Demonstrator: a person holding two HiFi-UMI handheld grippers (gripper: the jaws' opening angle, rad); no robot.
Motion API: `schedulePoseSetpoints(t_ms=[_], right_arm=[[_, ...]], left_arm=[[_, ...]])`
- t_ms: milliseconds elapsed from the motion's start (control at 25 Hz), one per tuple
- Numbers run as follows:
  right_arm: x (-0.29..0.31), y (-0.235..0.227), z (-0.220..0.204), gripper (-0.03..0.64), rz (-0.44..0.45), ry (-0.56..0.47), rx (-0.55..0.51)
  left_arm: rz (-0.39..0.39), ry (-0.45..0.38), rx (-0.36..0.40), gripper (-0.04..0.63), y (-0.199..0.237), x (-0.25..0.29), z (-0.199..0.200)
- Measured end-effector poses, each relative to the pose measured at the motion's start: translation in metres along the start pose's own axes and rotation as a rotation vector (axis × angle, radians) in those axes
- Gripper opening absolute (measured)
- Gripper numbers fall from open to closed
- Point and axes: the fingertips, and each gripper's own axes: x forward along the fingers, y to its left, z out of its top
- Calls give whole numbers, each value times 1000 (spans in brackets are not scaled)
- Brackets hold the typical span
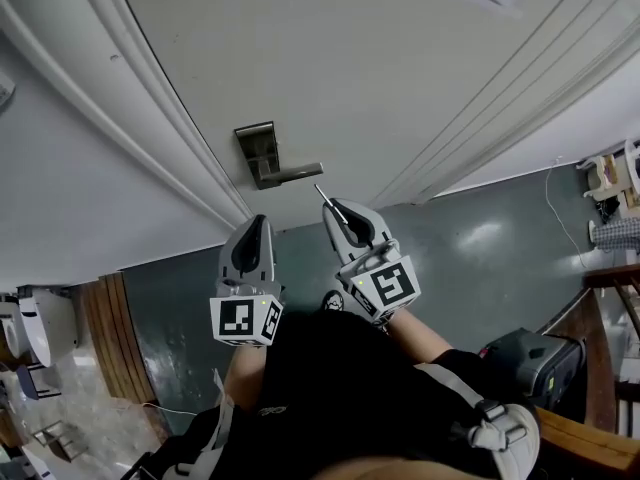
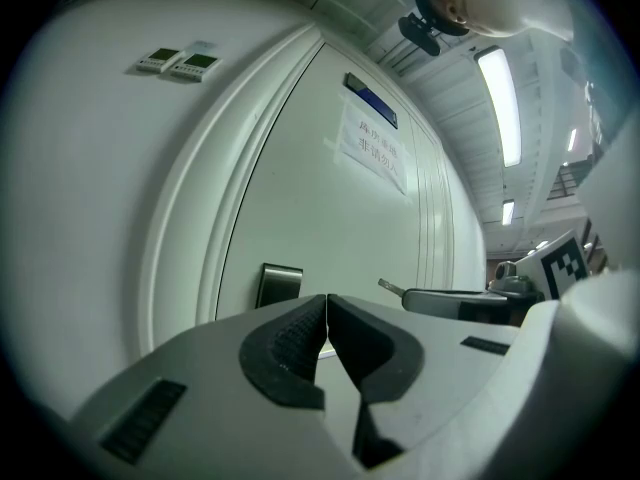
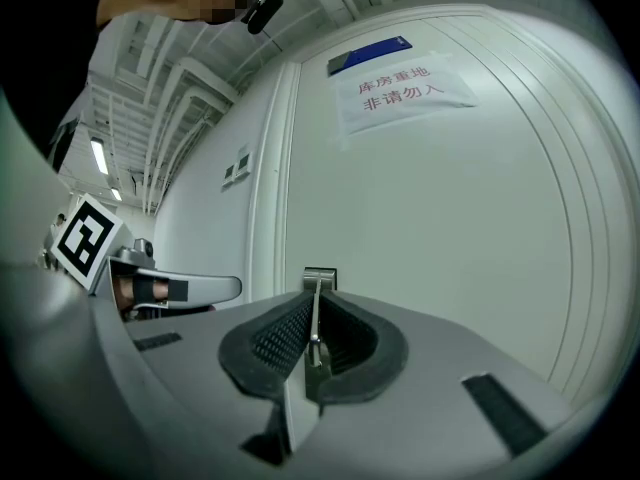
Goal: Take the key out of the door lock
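Right gripper view gives you the fact that matters: your right gripper (image 1: 336, 209) has its jaws pinching the key (image 3: 314, 316) by its near end. The thin blade runs straight out between the pads, along the line the gripper points. Dead ahead of the blade, on the door (image 1: 380, 58), sits the lock plate (image 3: 320, 277), so the key's long axis aims at the plate.

In the head view the blade's tip stands clear of the door, just beside the free end of the handle (image 1: 295, 173), with the plate up and to the left of it. No part of the blade looks seated in the lock, so I judge the key already out. I cannot make out the keyhole itself.

Your left gripper (image 1: 257, 220) has its jaws pressed together on nothing. It hangs beside the right one, about as near the plate, but has no part in this. What remains, by my reading, is to draw the right gripper back along the blade's axis, away from the door, keeping the tip off the handle.
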Motion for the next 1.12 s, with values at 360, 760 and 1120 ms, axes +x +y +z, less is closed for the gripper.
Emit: schedulePoseSetpoints(t_ms=[360,760,1120], right_arm=[[0,0,5,31,1,-27,-5],[-4,4,4,31,8,-35,-1],[-6,9,2,31,10,-31,9]], left_arm=[[10,-29,25,25,2,0,14],[10,-24,27,25,2,-5,9],[6,-15,34,25,0,-8,9]])
